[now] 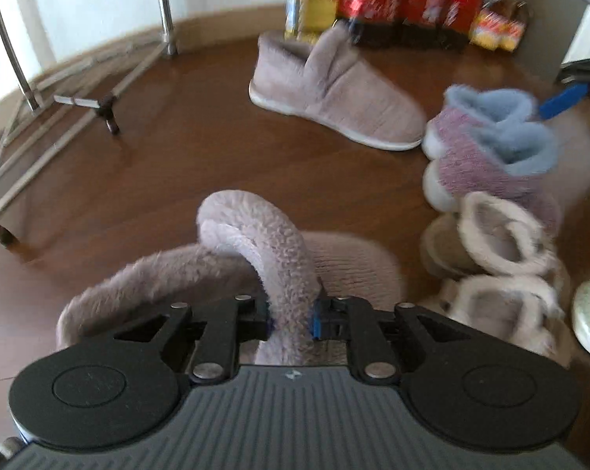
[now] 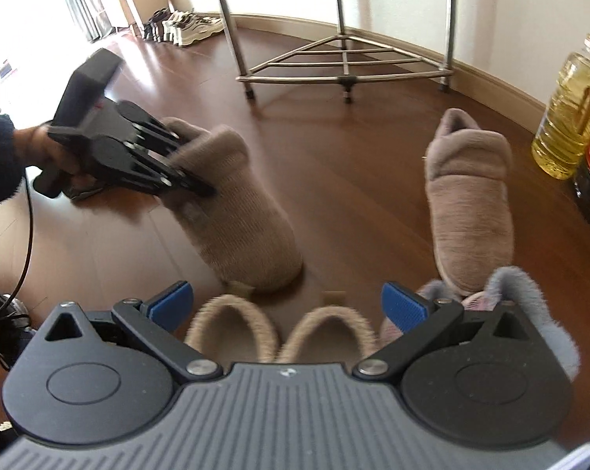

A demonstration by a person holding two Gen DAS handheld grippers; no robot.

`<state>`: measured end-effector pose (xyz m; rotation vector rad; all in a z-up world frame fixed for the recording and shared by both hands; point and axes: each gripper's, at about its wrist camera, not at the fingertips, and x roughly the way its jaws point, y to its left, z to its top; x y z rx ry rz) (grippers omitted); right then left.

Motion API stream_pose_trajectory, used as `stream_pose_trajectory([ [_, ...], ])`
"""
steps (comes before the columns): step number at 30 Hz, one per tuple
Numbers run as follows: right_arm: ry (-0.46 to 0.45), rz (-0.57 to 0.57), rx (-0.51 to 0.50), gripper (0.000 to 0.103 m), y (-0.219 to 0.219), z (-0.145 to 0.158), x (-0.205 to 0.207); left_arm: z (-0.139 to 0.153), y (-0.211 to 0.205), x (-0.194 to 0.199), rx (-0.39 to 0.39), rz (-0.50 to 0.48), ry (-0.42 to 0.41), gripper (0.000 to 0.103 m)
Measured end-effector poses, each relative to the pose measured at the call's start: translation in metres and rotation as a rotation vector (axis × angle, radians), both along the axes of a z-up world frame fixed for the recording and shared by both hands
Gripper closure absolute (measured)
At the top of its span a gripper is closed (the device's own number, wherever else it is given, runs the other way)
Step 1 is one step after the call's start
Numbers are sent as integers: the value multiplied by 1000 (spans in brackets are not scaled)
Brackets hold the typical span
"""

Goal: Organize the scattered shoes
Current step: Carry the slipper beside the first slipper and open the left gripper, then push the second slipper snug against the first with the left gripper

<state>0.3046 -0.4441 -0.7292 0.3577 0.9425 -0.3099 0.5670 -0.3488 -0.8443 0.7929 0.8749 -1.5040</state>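
Observation:
My left gripper point(image 1: 291, 319) is shut on the fluffy collar of a mauve slipper point(image 1: 256, 250). In the right wrist view this gripper point(image 2: 193, 172) holds that slipper point(image 2: 240, 219) tilted, its toe on the wooden floor. Its mate point(image 1: 334, 94) lies apart on the floor, also seen in the right wrist view point(image 2: 467, 203). A pink-and-blue slipper pair point(image 1: 494, 149) and a beige pair point(image 1: 498, 266) stand in a row at the right. My right gripper point(image 2: 287, 301) is open and empty above the beige pair point(image 2: 283, 333).
A metal rack point(image 2: 346, 62) stands by the wall, also in the left wrist view point(image 1: 79, 90). Oil and drink bottles point(image 1: 404, 0) line the back; an oil bottle point(image 2: 569, 105) stands at the right. Sneakers point(image 2: 189, 27) sit far left.

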Motion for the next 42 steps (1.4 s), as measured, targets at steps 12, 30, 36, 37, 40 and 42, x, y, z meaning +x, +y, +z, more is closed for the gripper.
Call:
stream_pose_trajectory([
  [12,-31,-33,84,1,-55,-30,-15,-6,82,32,71,345,-20,53],
  [30,25,-56,-55,3,-55,-36,-23,-56,-30,-8,37,228,-135,56],
  [36,27,-109,-22,3,-66,-43,-36,-59,-65,-20,21,245,-139,57],
  [37,25,-114,-16,3,-67,-43,-38,-60,-63,-22,28,246,-131,57],
  [40,16,-125,-4,3,-69,-44,-45,-62,-49,-29,57,218,-61,57],
  [42,9,-144,14,2,-72,-46,-52,-61,-45,-44,65,159,-41,56],
])
